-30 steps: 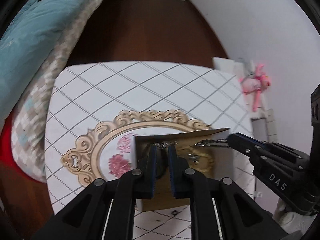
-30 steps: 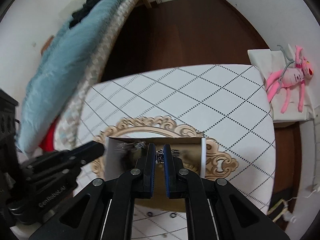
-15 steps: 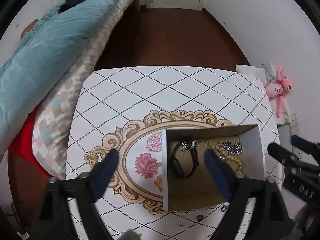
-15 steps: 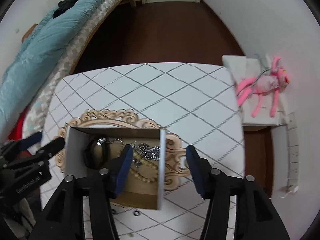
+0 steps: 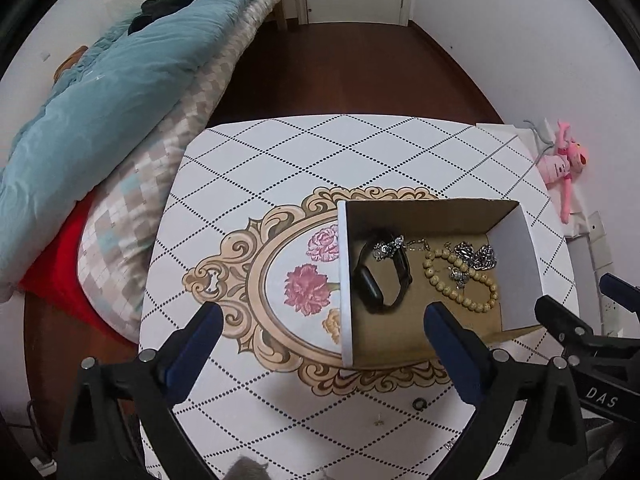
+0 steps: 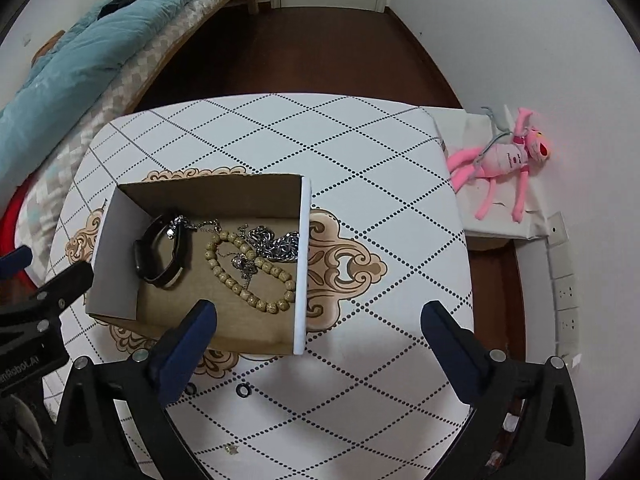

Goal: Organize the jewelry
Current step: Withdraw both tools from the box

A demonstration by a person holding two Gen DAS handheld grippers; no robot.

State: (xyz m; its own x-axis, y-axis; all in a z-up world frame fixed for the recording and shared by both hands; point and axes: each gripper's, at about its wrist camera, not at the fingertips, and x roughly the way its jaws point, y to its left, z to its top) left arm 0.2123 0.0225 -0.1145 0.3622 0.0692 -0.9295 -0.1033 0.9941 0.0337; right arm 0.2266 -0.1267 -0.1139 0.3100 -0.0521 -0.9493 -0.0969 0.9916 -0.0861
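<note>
**Jewelry box and contents, both grippers above it**

- Surface: white, with a dotted diamond grid and an ornate tan frame motif with pink flowers.
- Cardboard box: open-topped, white outside, brown inside, standing on the frame motif.
- Inside the box: black wristband at the left end; beaded bracelet of tan beads to its right; silver chain heaped at the far right, touching the beads; a finer silver chain draped over the wristband.
- Outside the box, on the surface near its front wall: small black rings; a tiny gold item nearer the front edge.
- Left gripper: jaws opening, spread wide, nothing between them.
- Right gripper: jaws opening, spread wide, nothing gripped; the box's right wall lies below the gap.
- Surroundings: bed with teal quilt; pink plush toy on a white ledge.
</note>
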